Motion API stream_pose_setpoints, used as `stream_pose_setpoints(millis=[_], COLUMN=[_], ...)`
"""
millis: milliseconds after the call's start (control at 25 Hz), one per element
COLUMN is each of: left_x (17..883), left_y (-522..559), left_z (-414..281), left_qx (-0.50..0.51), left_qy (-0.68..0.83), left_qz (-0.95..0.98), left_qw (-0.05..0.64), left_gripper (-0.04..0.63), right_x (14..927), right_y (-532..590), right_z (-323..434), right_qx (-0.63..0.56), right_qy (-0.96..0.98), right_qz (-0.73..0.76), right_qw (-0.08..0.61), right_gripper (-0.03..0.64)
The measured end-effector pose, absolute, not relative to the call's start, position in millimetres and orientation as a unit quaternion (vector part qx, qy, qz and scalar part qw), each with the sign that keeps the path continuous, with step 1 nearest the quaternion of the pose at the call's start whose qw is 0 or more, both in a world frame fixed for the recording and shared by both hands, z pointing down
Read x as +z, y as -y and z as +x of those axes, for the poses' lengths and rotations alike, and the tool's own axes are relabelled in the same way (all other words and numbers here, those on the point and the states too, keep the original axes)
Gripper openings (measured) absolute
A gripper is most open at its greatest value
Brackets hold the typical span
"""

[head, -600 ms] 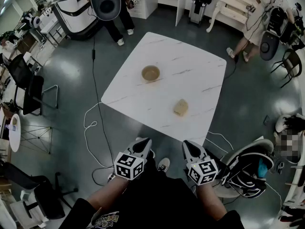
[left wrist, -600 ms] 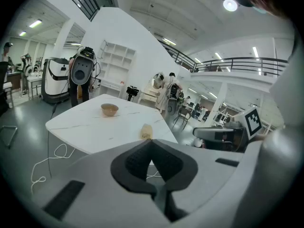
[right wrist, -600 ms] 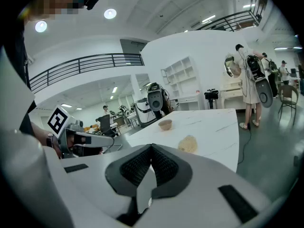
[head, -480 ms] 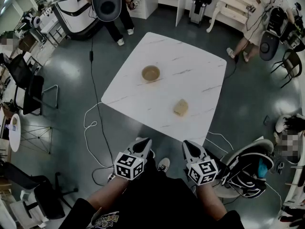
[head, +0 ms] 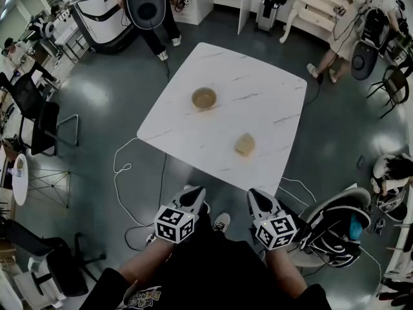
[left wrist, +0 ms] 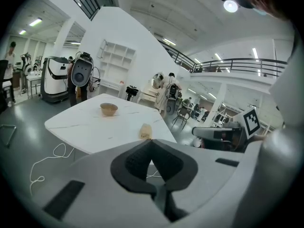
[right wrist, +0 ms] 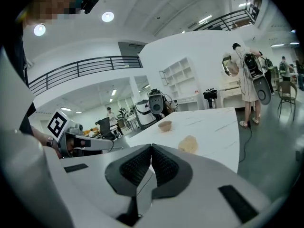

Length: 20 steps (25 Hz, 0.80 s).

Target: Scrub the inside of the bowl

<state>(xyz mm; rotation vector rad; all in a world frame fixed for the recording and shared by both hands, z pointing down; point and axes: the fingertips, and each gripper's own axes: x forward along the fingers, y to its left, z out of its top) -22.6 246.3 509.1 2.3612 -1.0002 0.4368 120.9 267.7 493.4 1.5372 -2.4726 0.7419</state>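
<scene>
White marble table (head: 258,102) carries an upright bowl (head: 204,99), mouth up.

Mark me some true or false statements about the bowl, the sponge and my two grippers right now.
1. The bowl stands upright on the white table. True.
2. The sponge lies inside the bowl. False: it lies on the table, apart from the bowl and nearer the person.
3. The left gripper is shut with nothing between its jaws. True.
4. The right gripper grips the sponge. False: it is shut and empty, held short of the table's near edge.
5. The bowl has been tipped on its side. False: its opening faces up.
</scene>
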Motion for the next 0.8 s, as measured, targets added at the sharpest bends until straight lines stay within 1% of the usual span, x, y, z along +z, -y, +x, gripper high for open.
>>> stream_pose_setpoints(millis=[520,800], left_x=[497,493], left_y=[-241,-227], left_z=[-25,-39], left_qx=[0.169,0.171], left_qy=[0.384,0.4], left_qz=[0.871,0.863], left_qw=[0.255,0.257], left_gripper=[0.006,0.006], right_x=[487,486], right_y=[-260,-251], right_z=[124,121], right_qx=[0.246,0.244], right_qy=[0.826,0.826], right_qz=[0.504,0.505], right_qw=[0.06,0.057], right_gripper=[0.021,0.021])
